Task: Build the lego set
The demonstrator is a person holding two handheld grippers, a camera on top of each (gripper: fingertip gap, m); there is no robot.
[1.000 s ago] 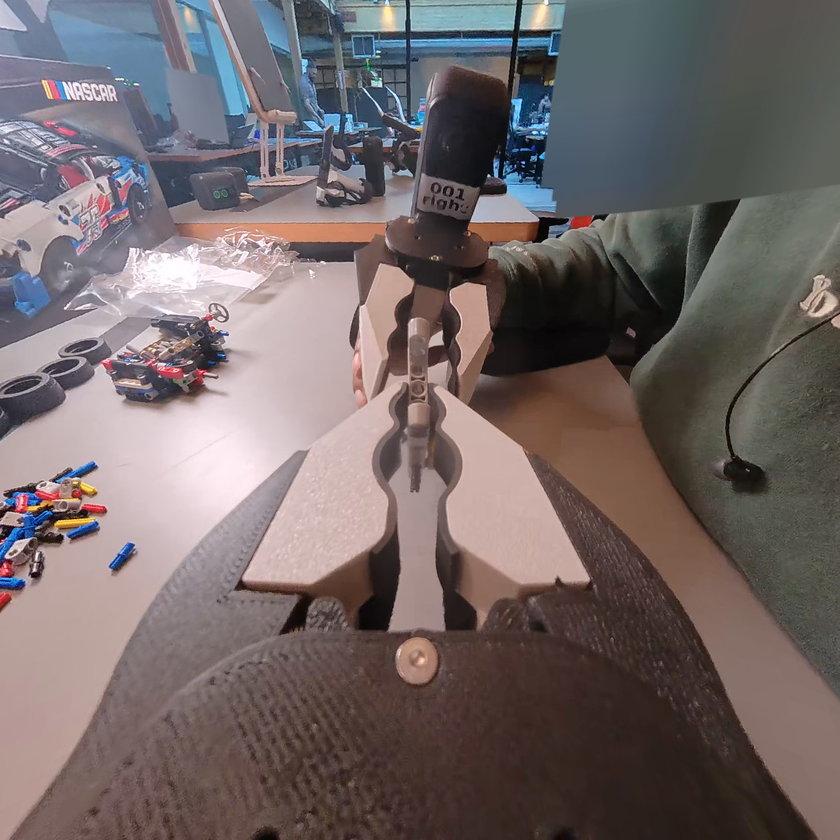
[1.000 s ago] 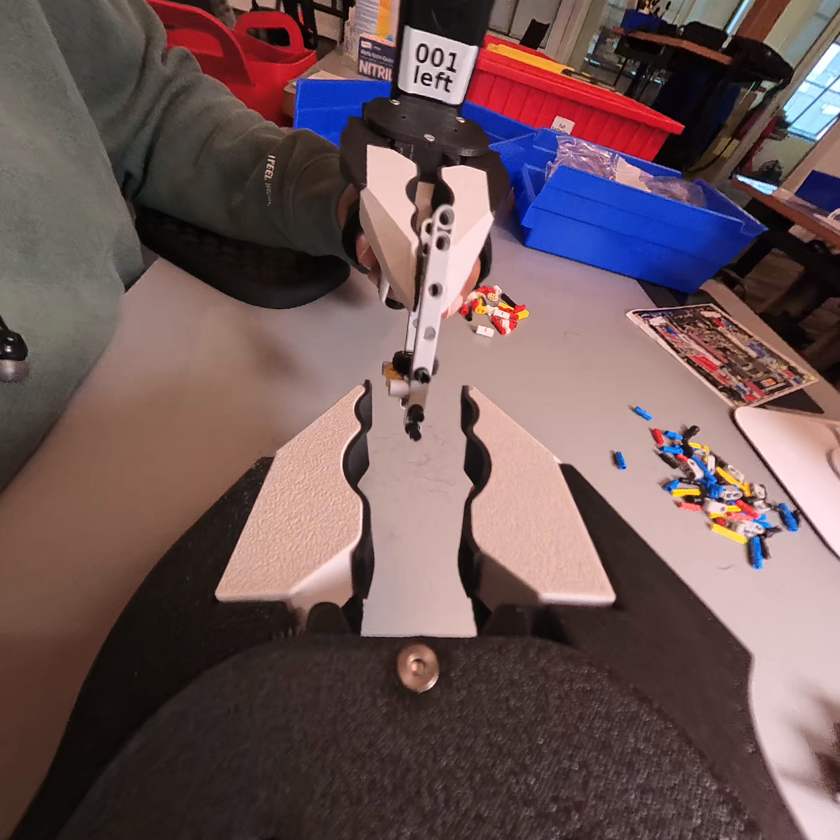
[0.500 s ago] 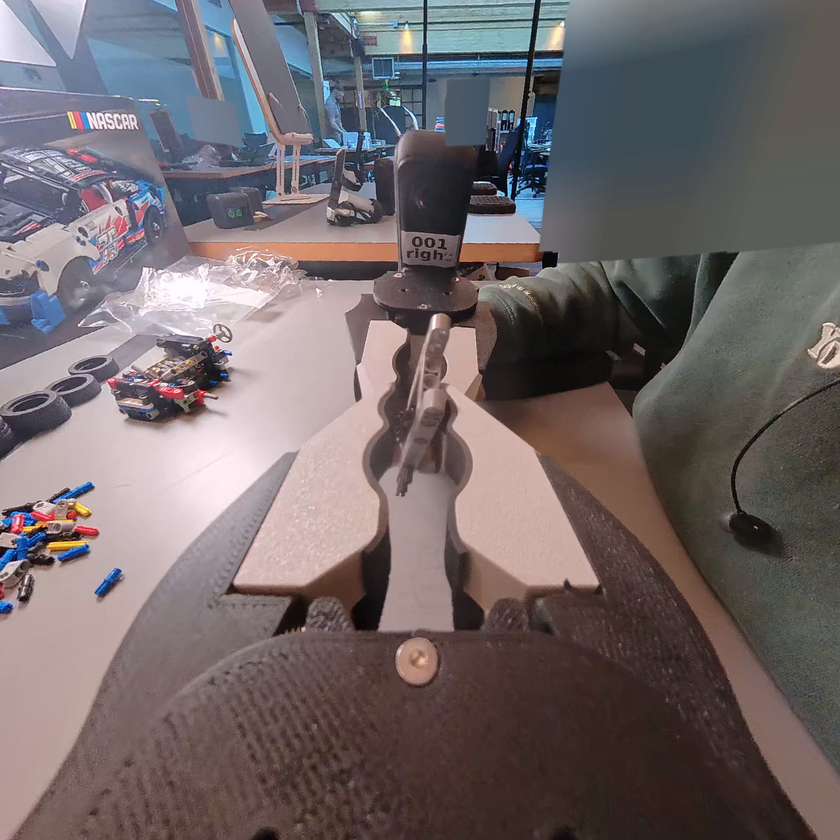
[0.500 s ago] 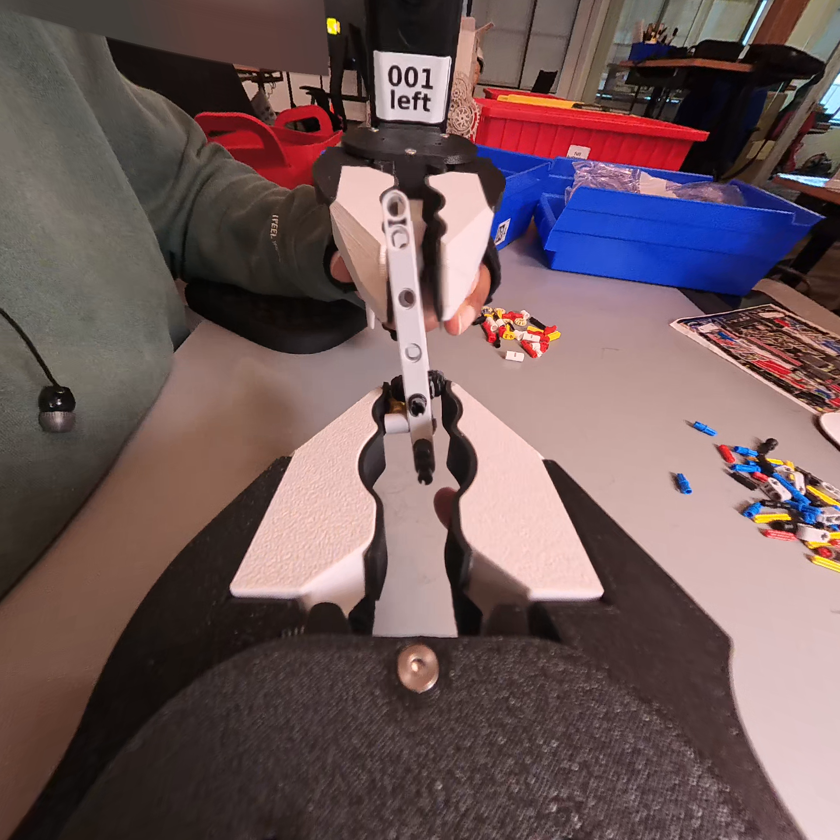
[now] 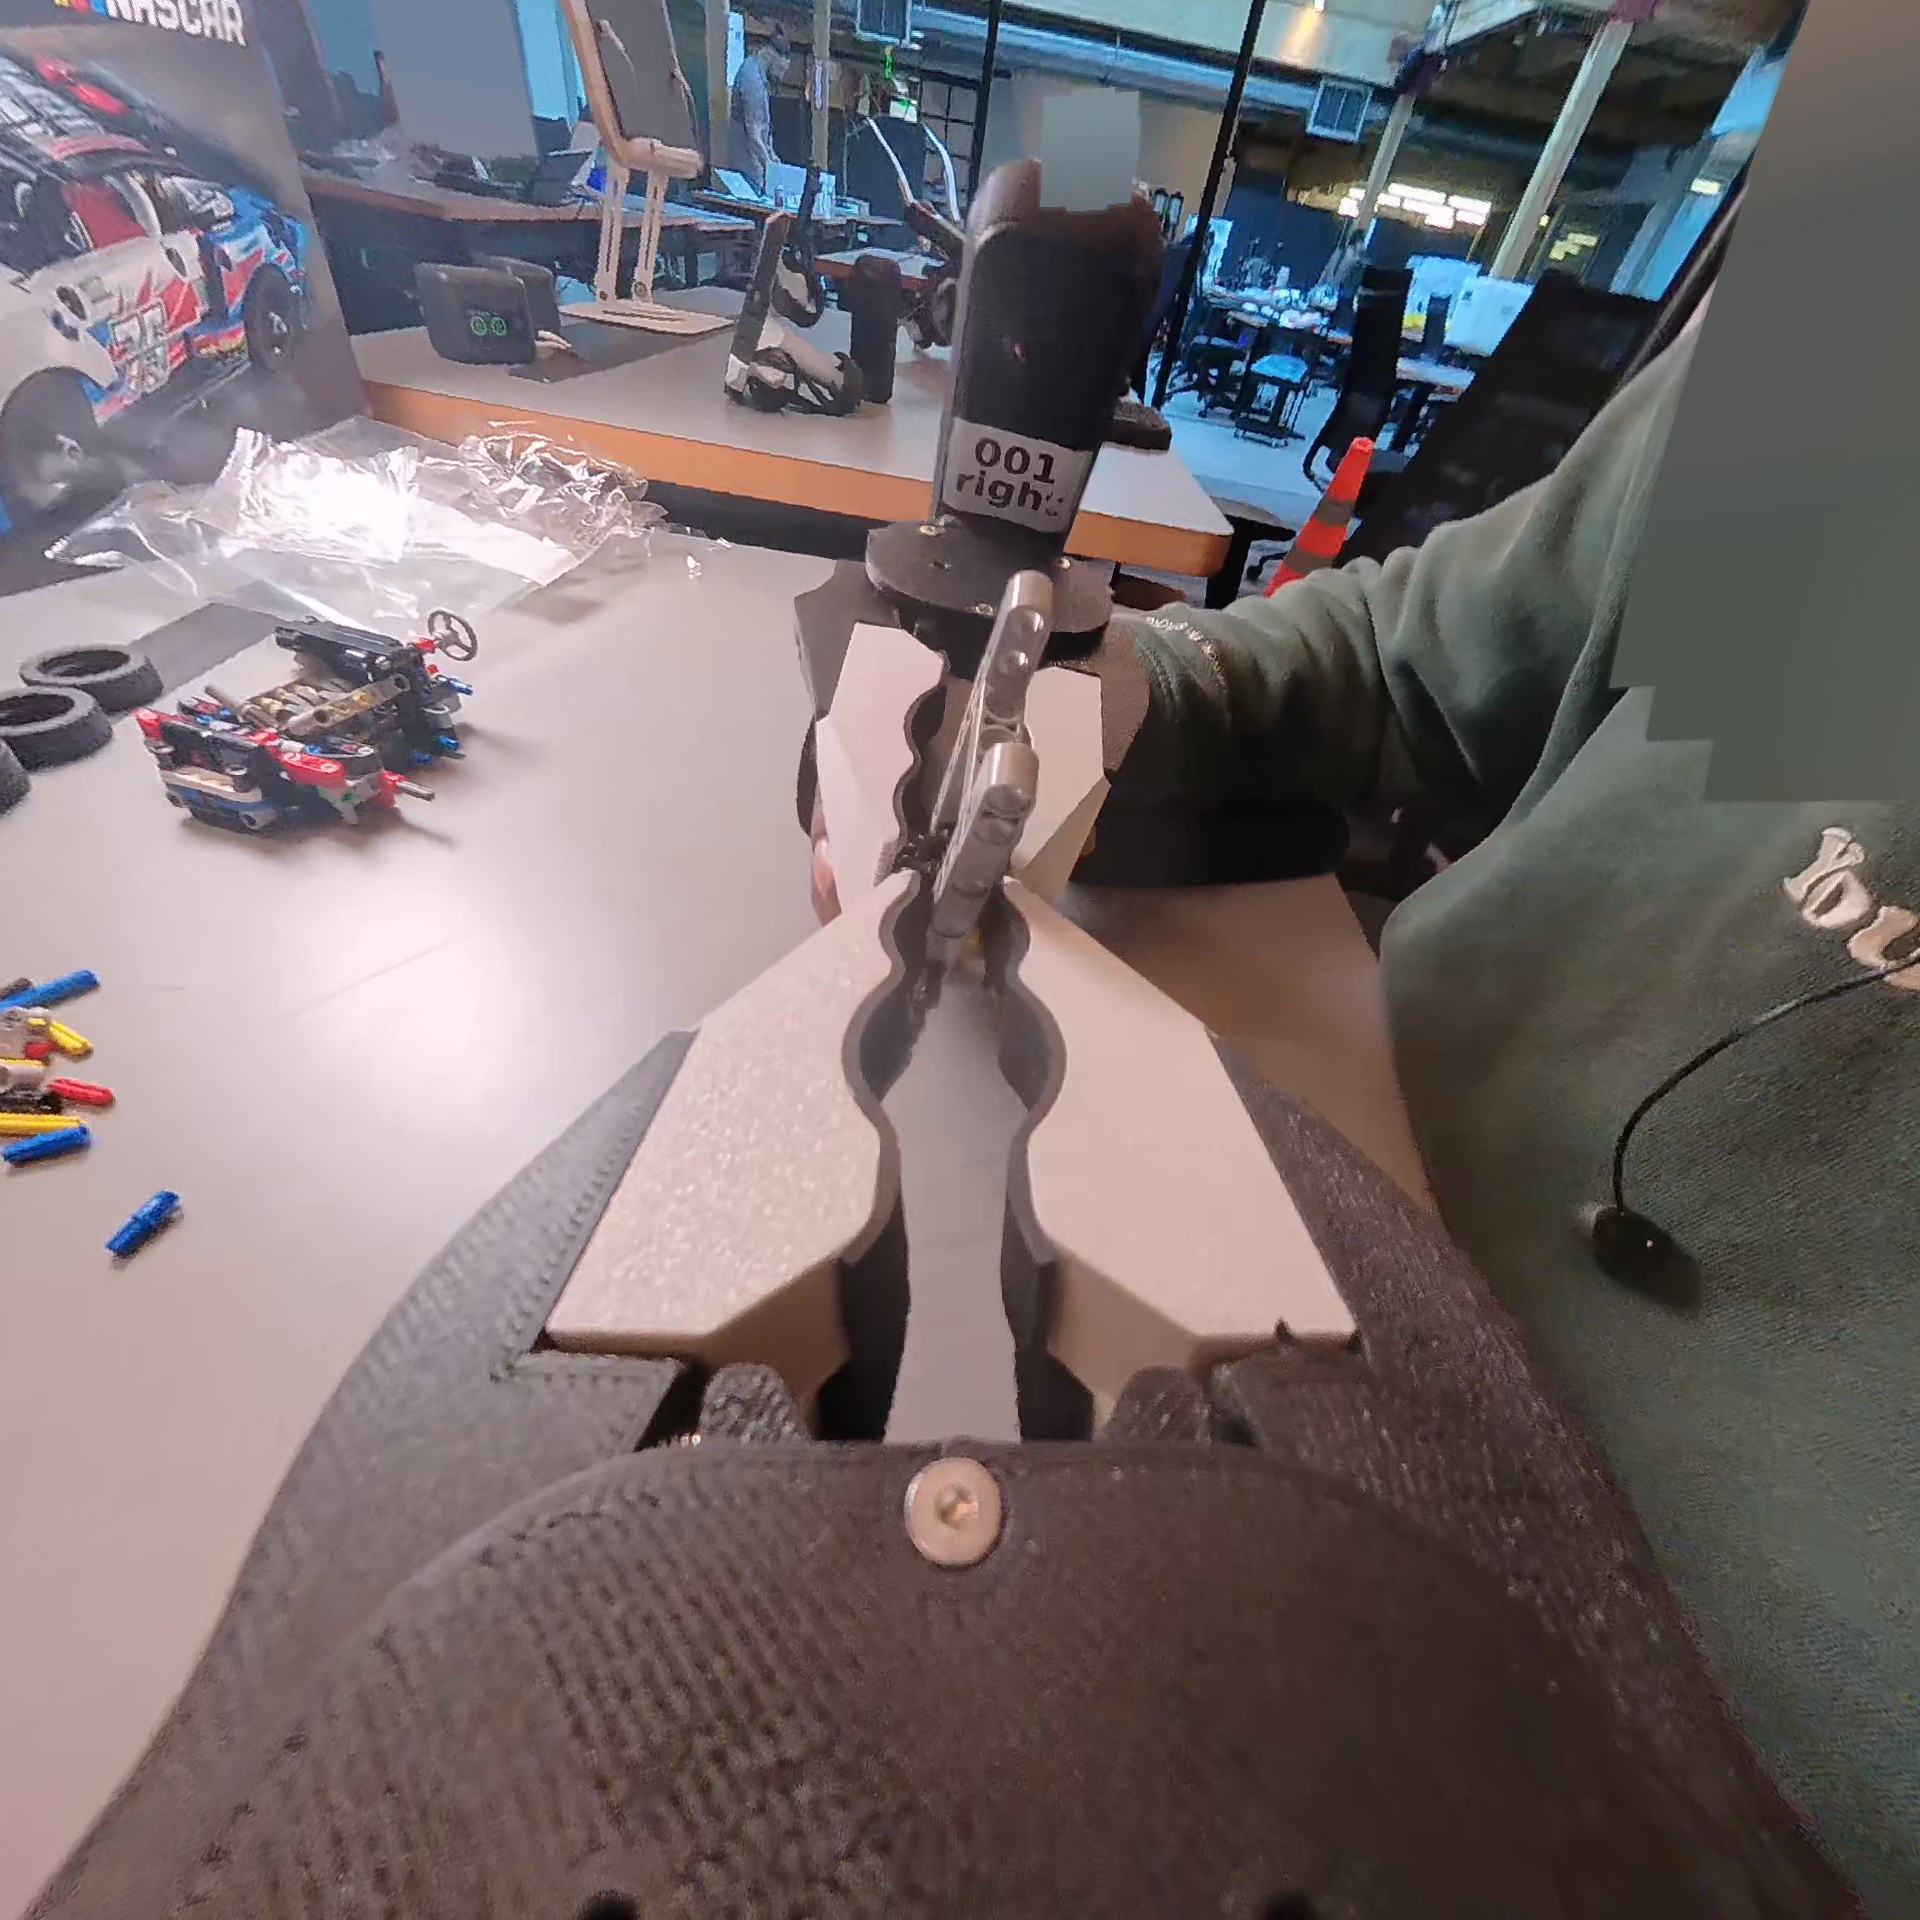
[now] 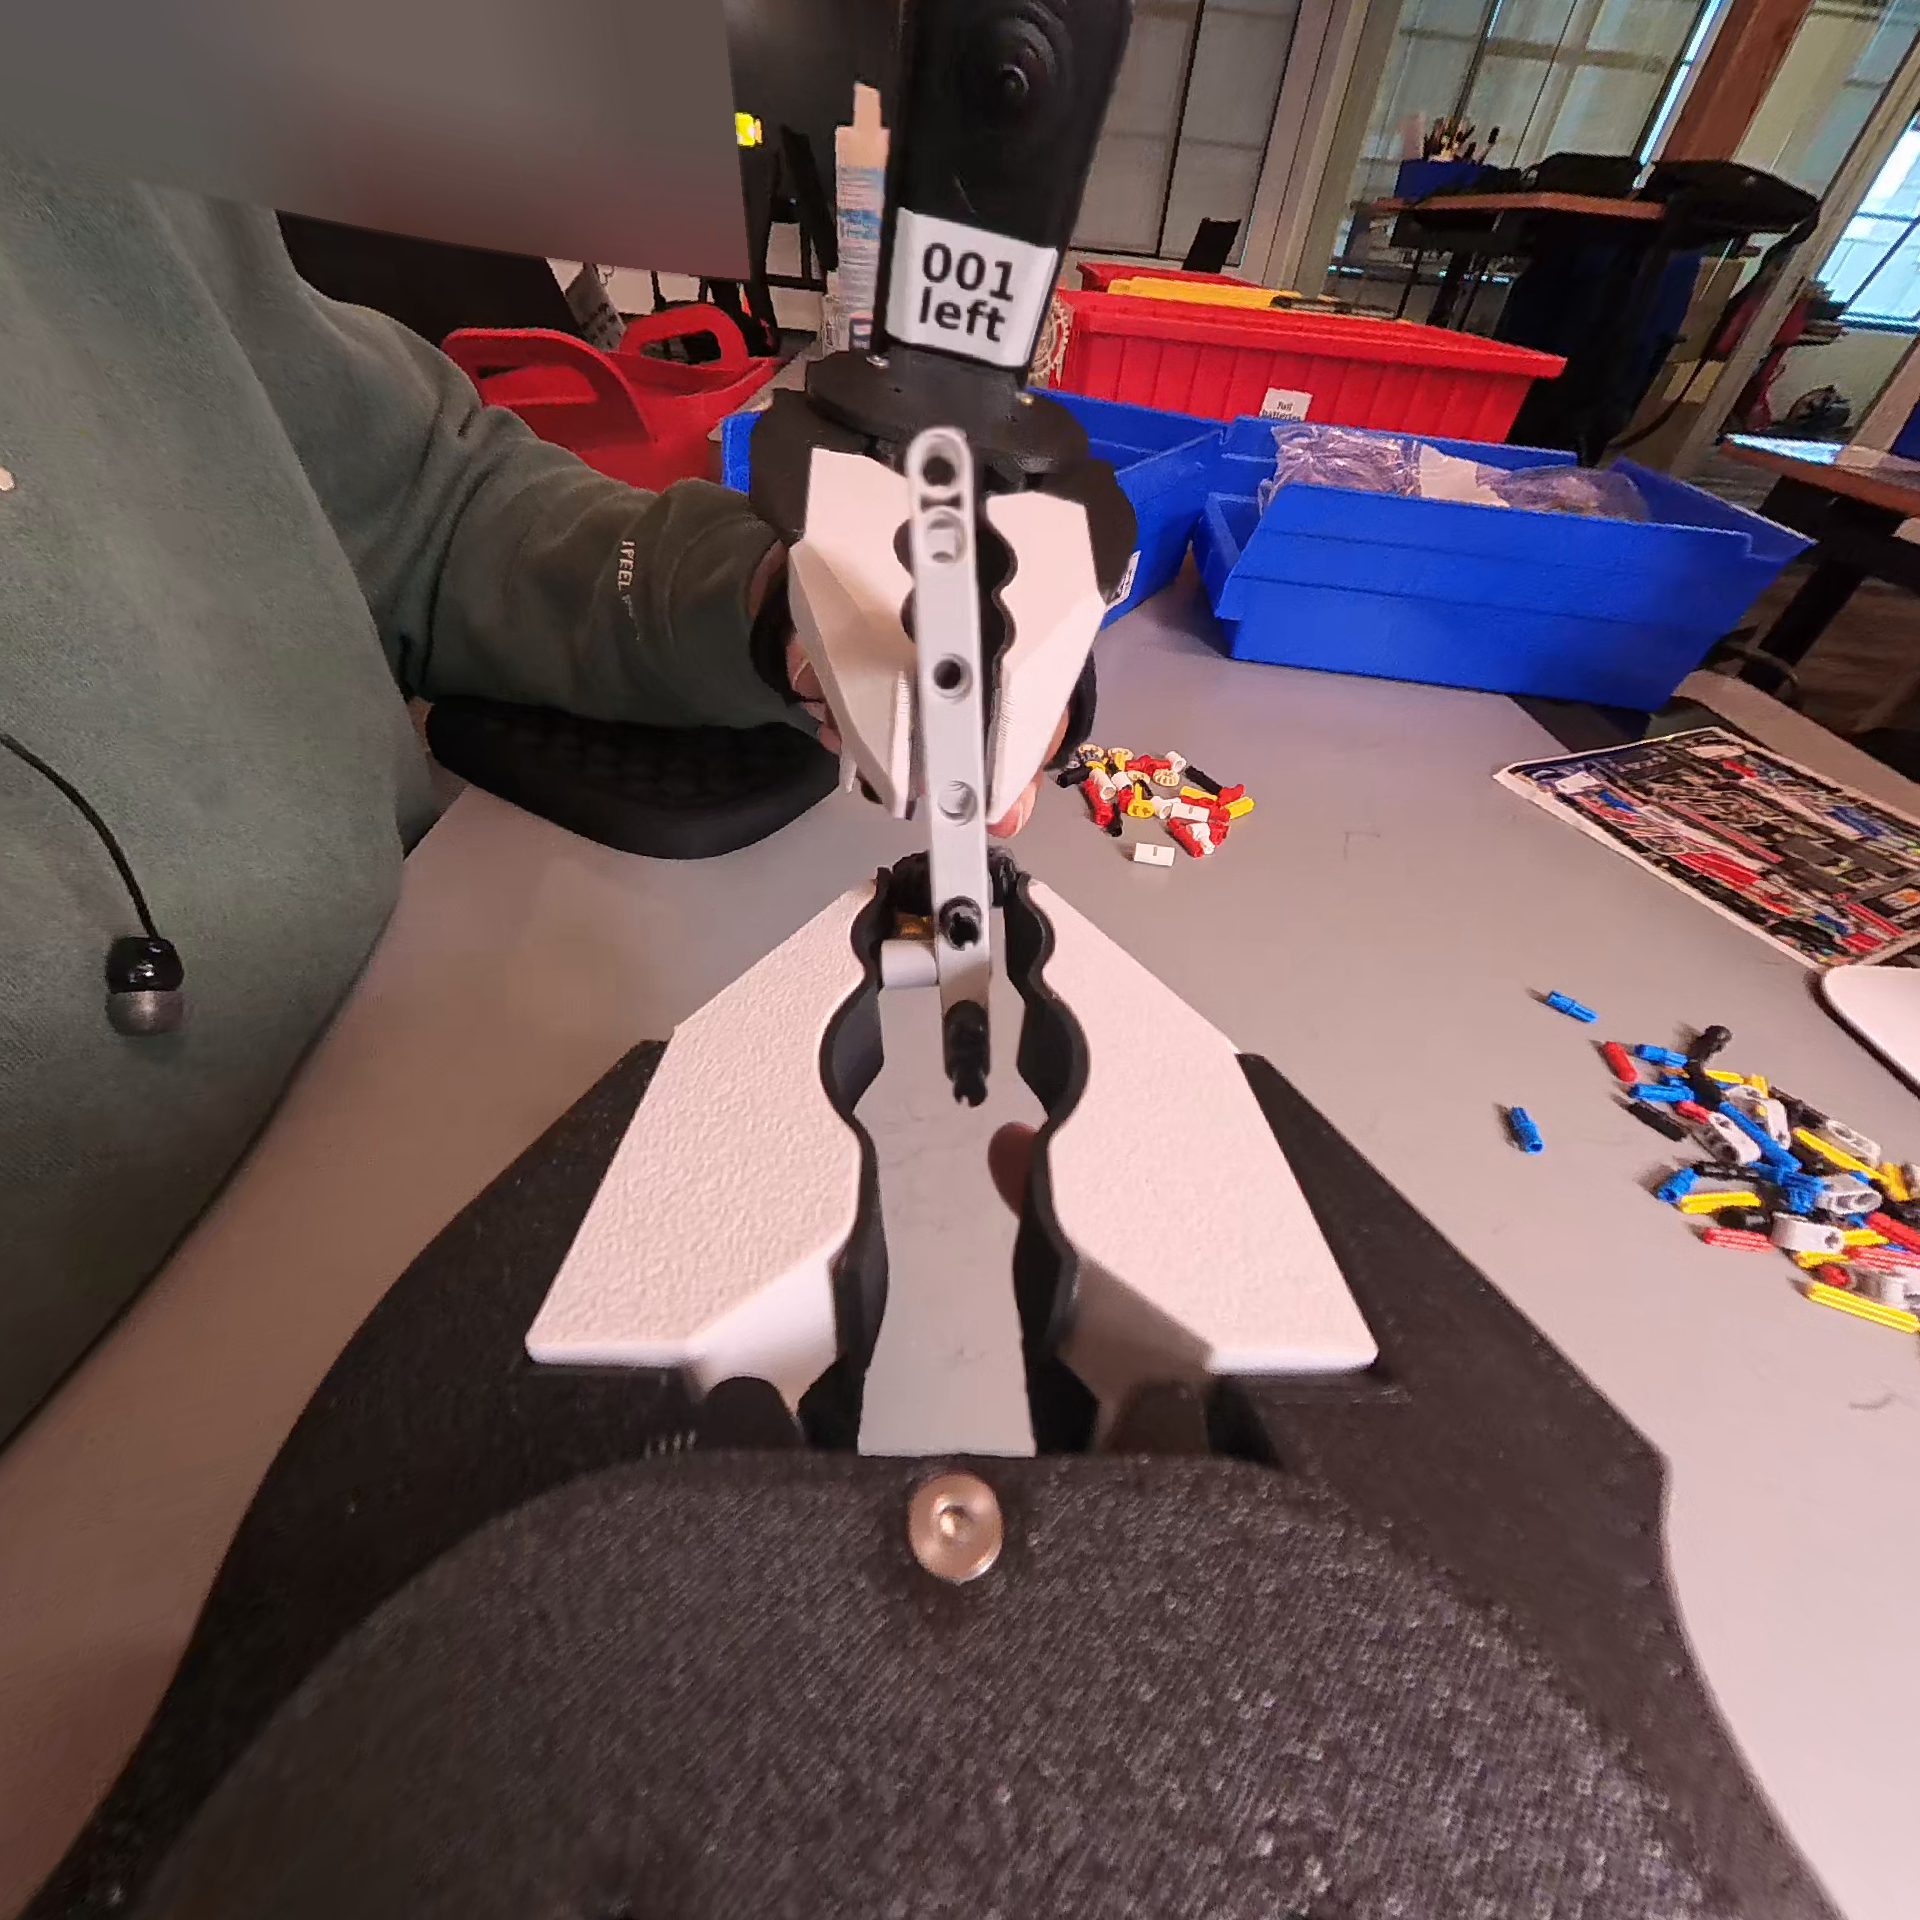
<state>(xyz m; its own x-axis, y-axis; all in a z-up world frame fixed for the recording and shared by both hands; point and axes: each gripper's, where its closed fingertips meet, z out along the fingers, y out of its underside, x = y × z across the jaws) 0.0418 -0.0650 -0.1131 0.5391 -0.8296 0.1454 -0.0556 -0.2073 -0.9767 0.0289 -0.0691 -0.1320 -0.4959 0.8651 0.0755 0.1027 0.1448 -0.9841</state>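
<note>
since a second earlier the right gripper (image 6: 951, 904) had narrowed from wide apart onto the grey beam's (image 6: 951, 665) lower end; left gripper (image 5: 951, 914) pinched the same beam above the table (image 6: 1351, 935), loose lego pieces (image 6: 1787, 1174) right of it.

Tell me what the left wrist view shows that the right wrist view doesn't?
Only the left wrist view shows the half-built car, black tyres and clear plastic bags. Only the right wrist view shows blue bins, red bins and the instruction booklet. Both show the grey beam, gripped between both sets of jaws, and the grey table.
</note>
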